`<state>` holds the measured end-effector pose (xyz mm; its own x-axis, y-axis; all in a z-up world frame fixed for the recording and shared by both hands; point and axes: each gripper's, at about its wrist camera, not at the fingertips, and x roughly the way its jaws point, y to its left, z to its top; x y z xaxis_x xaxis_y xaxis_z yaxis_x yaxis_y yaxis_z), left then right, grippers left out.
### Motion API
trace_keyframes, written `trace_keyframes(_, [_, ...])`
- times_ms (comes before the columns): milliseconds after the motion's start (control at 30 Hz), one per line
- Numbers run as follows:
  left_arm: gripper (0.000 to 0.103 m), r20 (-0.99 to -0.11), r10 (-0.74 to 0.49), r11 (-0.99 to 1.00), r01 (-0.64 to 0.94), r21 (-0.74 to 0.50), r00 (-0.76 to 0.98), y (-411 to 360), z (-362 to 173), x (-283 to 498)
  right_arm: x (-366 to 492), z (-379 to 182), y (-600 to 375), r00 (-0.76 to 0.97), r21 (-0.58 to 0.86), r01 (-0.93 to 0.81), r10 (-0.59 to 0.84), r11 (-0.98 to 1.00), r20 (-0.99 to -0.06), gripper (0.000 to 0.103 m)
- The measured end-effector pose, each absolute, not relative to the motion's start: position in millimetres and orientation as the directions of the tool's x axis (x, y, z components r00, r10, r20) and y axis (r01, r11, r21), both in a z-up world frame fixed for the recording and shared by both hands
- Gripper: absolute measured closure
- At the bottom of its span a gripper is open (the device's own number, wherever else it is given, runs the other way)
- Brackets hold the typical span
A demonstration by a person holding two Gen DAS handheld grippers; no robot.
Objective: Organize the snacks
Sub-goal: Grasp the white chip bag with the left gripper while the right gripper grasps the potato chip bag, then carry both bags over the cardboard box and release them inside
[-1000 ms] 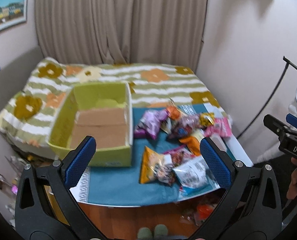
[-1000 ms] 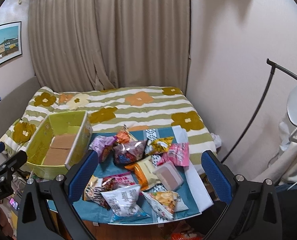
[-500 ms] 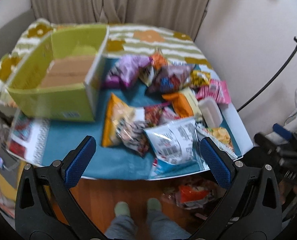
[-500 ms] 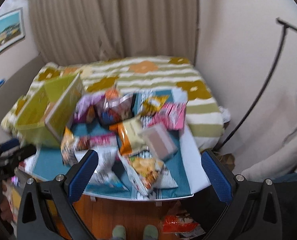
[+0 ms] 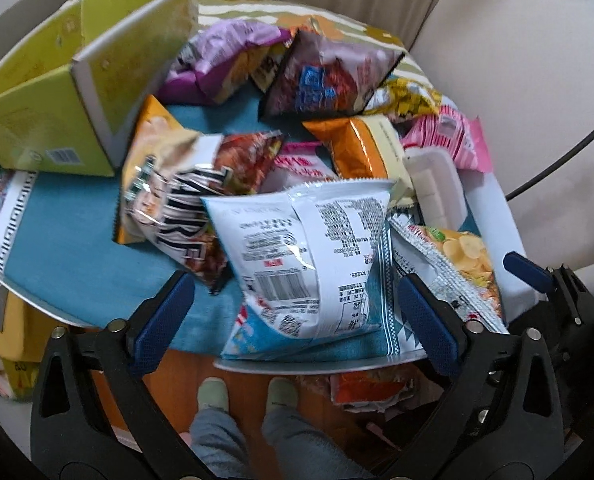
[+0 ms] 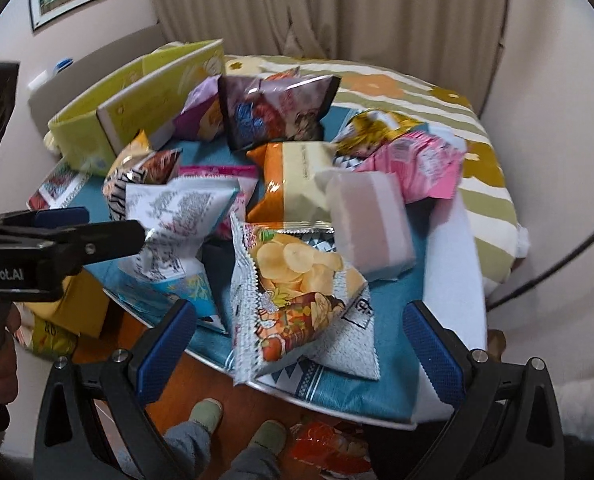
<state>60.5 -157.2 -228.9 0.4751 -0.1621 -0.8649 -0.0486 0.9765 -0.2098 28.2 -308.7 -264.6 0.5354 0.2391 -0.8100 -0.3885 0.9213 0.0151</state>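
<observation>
Several snack bags lie piled on a blue cloth point(image 5: 77, 256) on a low table. My left gripper point(image 5: 297, 316) is open, its jaws either side of a white and light-blue bag point(image 5: 313, 256) at the near table edge; it also shows in the right wrist view point(image 6: 177, 216). My right gripper point(image 6: 297, 340) is open over a silver potato-chip bag point(image 6: 293, 280), also in the left wrist view point(image 5: 457, 264). A lime-green cardboard box point(image 5: 45, 92) stands open at the left, also in the right wrist view point(image 6: 97, 120). The left gripper shows in the right wrist view point(image 6: 81, 232).
A white plastic container point(image 6: 369, 224) lies right of the pile, beside pink point(image 6: 421, 168), orange point(image 6: 297, 176) and purple point(image 5: 225, 60) bags. A flowered striped bed point(image 6: 457, 120) is behind the table. A red bag point(image 6: 329, 448) and my feet point(image 5: 213, 396) are on the wooden floor.
Both grippers have moved down and forward toward the snack pile, so the bags fill the views. Both stay open.
</observation>
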Motion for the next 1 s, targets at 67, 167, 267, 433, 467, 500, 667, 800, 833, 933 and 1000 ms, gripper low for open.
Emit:
trace_keyframes(67, [0.009,-0.875,-0.154,0.978,-0.053,-0.2,0.46,-162.0,-236.5,63.6,32.6,-270.7,-308.5,0.532,0.017,-0.4,0.247,0.916,-0.81,0.0])
trace_keyframes(167, [0.018,-0.88,-0.164,0.974,-0.07,-0.217,0.446,-163.3,-243.9,67.8,37.3,-273.7,-307.5,0.535,0.007,-0.408,0.245,0.913,-0.808,0.0])
trace_keyframes(267, [0.03,-0.891,-0.153,0.976,-0.078,-0.205,0.427,-163.7,-250.6,71.1,43.6,-279.0,-307.6,0.527,0.007,-0.421,0.251,0.907,-0.812,0.0])
trace_keyframes(433, [0.037,-0.889,-0.177,0.97,-0.076,-0.23,0.421,-160.0,-255.6,68.2,50.0,-292.3,-309.3,0.499,0.026,-0.438,0.267,0.899,-0.824,0.0])
trace_keyframes(467, [0.038,-0.889,-0.176,0.971,-0.073,-0.228,0.423,-160.8,-256.0,68.0,50.5,-294.5,-310.3,0.498,0.032,-0.433,0.268,0.901,-0.825,0.0])
trace_keyframes(500, [0.039,-0.888,-0.176,0.972,-0.07,-0.226,0.425,-161.2,-256.0,67.5,51.1,-296.1,-311.1,0.491,0.048,-0.434,0.281,0.9,-0.824,0.0])
trace_keyframes(667, [0.041,-0.888,-0.165,0.978,-0.046,-0.204,0.43,-166.0,-256.1,68.1,52.8,-300.7,-309.0,0.482,0.083,-0.441,0.314,0.894,-0.818,0.004])
trace_keyframes(800, [0.043,-0.889,-0.168,0.977,-0.045,-0.206,0.426,-164.5,-255.6,67.9,52.6,-304.4,-305.2,0.47,0.08,-0.453,0.314,0.888,-0.825,0.031])
trace_keyframes(833, [0.044,-0.889,-0.167,0.978,-0.045,-0.205,0.426,-164.8,-255.5,68.2,52.9,-304.8,-305.5,0.461,0.089,-0.457,0.322,0.885,-0.827,0.031])
trace_keyframes(933, [0.045,-0.889,-0.167,0.978,-0.043,-0.204,0.427,-165.7,-253.4,67.0,52.2,-301.7,-304.6,0.462,0.09,-0.458,0.323,0.884,-0.826,0.039])
trace_keyframes(1000, [0.046,-0.884,-0.174,0.976,-0.041,-0.213,0.434,-165.1,-248.4,65.2,50.6,-298.2,-304.8,0.468,0.087,-0.455,0.321,0.886,-0.823,0.041])
